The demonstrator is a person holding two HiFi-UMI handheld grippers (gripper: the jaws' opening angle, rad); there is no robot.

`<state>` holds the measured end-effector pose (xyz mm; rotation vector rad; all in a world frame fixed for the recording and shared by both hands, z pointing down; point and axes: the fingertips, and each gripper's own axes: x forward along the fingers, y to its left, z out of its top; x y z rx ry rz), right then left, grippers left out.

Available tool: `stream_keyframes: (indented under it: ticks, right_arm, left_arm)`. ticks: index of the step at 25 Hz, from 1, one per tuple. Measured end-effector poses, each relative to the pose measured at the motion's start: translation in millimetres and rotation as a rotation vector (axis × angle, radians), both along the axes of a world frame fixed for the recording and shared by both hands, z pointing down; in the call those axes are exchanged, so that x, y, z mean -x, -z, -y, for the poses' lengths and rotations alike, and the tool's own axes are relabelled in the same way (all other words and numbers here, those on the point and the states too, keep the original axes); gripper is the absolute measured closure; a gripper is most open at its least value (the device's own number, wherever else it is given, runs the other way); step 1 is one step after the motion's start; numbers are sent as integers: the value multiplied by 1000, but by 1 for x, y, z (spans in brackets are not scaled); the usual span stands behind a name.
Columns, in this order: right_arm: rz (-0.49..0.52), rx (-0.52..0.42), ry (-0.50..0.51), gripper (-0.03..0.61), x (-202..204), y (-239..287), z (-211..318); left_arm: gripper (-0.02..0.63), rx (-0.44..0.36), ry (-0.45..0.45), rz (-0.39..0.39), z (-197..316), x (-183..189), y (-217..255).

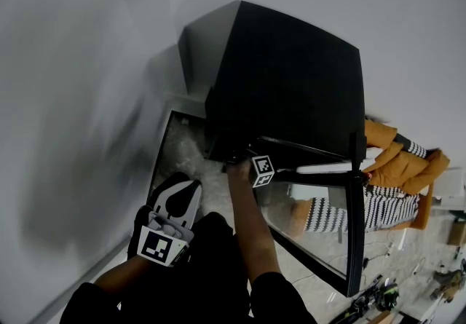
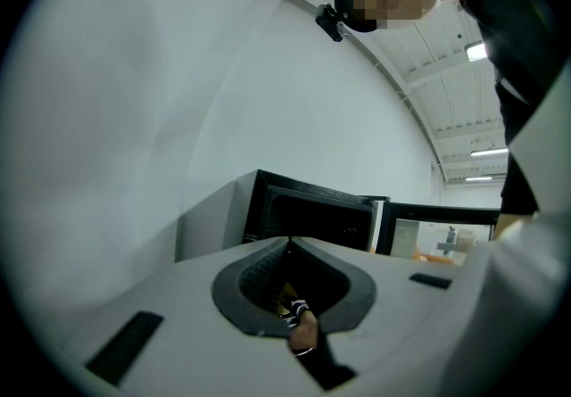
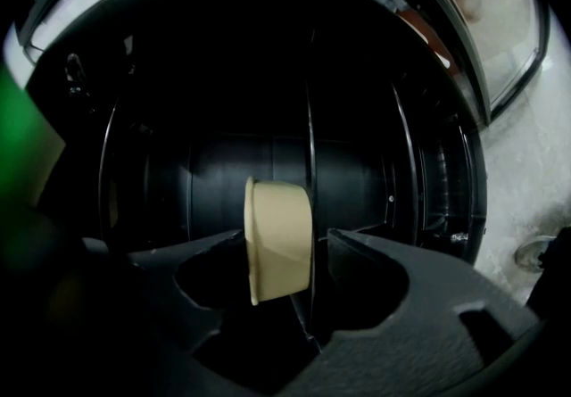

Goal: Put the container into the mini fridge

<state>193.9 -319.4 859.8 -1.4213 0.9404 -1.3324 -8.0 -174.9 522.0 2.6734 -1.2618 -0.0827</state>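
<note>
One beige tapered container (image 3: 278, 239) (lipped rim)

We see a plain pale wall (image 1: 87, 60) meeting a marbled light floor (image 1: 182, 155). Towards the floor's right edge lie orange cushions (image 1: 404, 166) and black-and-white striped fabric (image 1: 397, 210). Strip lights (image 2: 475, 51) glow on the panelled white ceiling (image 2: 446, 101).

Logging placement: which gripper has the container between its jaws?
The right gripper, inside the mini fridge, with the beige container between its open jaws. The left gripper is outside, shut and empty.
</note>
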Motion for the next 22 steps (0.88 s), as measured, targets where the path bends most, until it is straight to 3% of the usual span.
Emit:
stream_keyframes:
  ticks: [8,22]
  right_arm:
    - [-3,-12,6,330,-1,0,6]
    - [-11,-31,21,318,-1,11,6]
  left_arm:
    - [607,59,-2,39,-4,3,-16]
    - [607,31,18,16,-4,7,3]
